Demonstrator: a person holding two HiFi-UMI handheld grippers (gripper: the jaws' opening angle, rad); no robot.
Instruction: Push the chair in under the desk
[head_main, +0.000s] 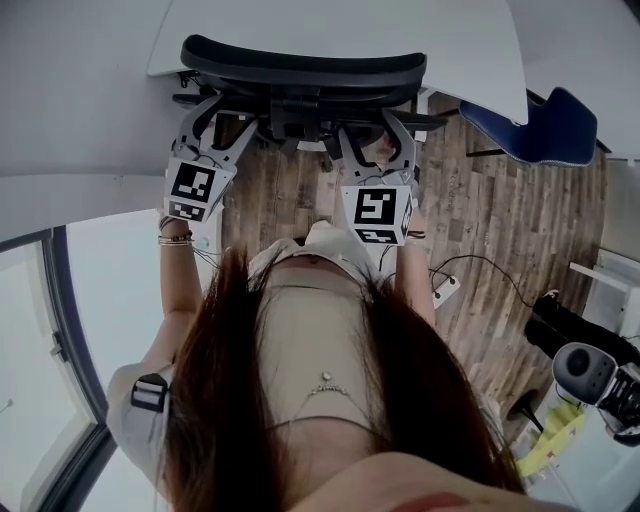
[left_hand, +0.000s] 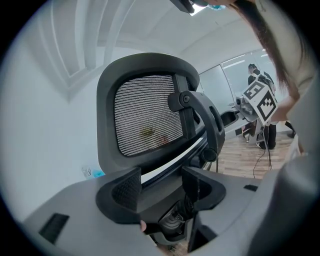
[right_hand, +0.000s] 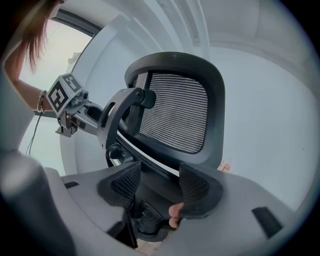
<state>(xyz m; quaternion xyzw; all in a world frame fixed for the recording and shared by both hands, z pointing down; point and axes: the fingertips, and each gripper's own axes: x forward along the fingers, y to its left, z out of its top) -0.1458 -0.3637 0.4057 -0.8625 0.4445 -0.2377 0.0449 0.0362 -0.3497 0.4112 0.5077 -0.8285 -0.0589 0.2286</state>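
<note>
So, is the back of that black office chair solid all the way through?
No: the black office chair has a back of fine grey mesh set inside a black frame.

Person: long straight dark-brown hair (head_main: 230, 400). Beige fitted top (head_main: 310, 340), with a thin chain and small pendant (head_main: 325, 385) over it. Pale grey short sleeve (head_main: 130, 410) bearing a black strap buckle (head_main: 150, 390). Stacked thin bracelets (head_main: 175, 238) on the left wrist; a dark band (head_main: 415, 235) on the right wrist.

Left gripper (head_main: 222, 120): pale grey moulded body, black jaws with cross-hatched pads (left_hand: 125, 189), white cube with black square markers (head_main: 192, 188), thin black wires (head_main: 205, 152) across the frame.

Right gripper (head_main: 375, 140): same build, with a matching marker cube (head_main: 375, 212) and textured black pads (right_hand: 195, 187).
</note>
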